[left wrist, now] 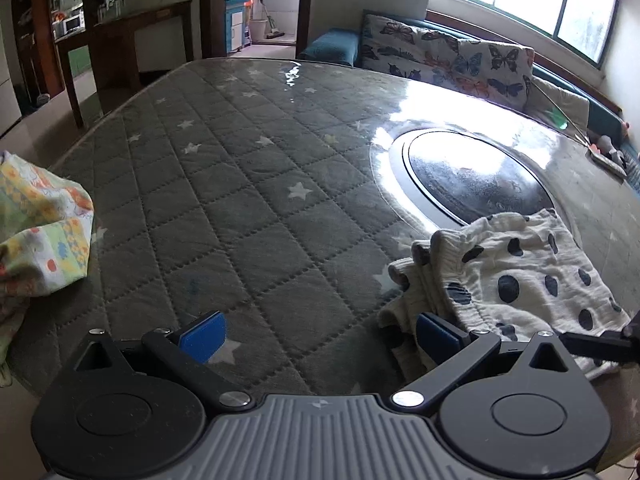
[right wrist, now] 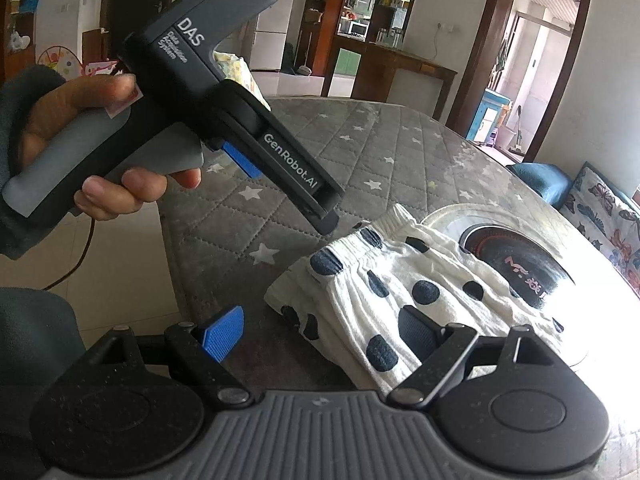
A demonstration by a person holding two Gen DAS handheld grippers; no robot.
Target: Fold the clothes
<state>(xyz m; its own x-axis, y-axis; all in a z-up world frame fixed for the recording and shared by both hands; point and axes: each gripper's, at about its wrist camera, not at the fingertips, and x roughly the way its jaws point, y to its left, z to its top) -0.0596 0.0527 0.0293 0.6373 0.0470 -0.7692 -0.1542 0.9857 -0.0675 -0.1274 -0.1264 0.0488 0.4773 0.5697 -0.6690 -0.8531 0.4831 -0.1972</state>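
Observation:
White shorts with dark blue dots [left wrist: 516, 276] lie folded on the grey star-quilted table cover [left wrist: 248, 184], partly over a round black cooktop. My left gripper [left wrist: 320, 336] is open, low over the cover, its right finger touching the shorts' left edge. In the right wrist view the shorts [right wrist: 404, 292] lie ahead, elastic waistband to the upper left. My right gripper [right wrist: 324, 332] is open above their near edge, its right finger over the cloth. The left gripper [right wrist: 288, 184] shows there, held in a hand above the shorts' left end.
A colourful printed garment [left wrist: 44, 232] lies heaped at the table's left edge. The round cooktop [left wrist: 472, 176] is set in the table past the shorts. A butterfly-print cushion [left wrist: 448, 56] and bench stand behind. A wooden table [left wrist: 132, 36] stands far left.

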